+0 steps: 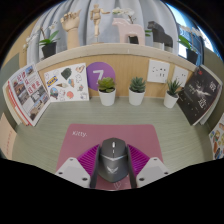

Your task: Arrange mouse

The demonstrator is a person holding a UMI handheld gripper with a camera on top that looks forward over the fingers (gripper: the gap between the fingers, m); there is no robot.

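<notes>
A dark grey mouse (112, 162) with a black scroll wheel sits between my two fingers, its nose pointing away from me. My gripper (112, 157) is shut on it, the magenta pads (86, 166) pressing its left and right flanks. Under and ahead of the mouse lies a pink mouse mat (95, 137) with small pale lettering, flat on the green desk (40, 135). The rear of the mouse is hidden by the gripper body. I cannot tell whether the mouse rests on the mat or hangs just above it.
Three small potted plants (106, 90), (137, 88), (172, 92) stand along the wooden back wall of the desk. A purple card (98, 75) and picture cards lean there. Magazines (25, 95) stand at the left, a dark booklet (203, 95) at the right.
</notes>
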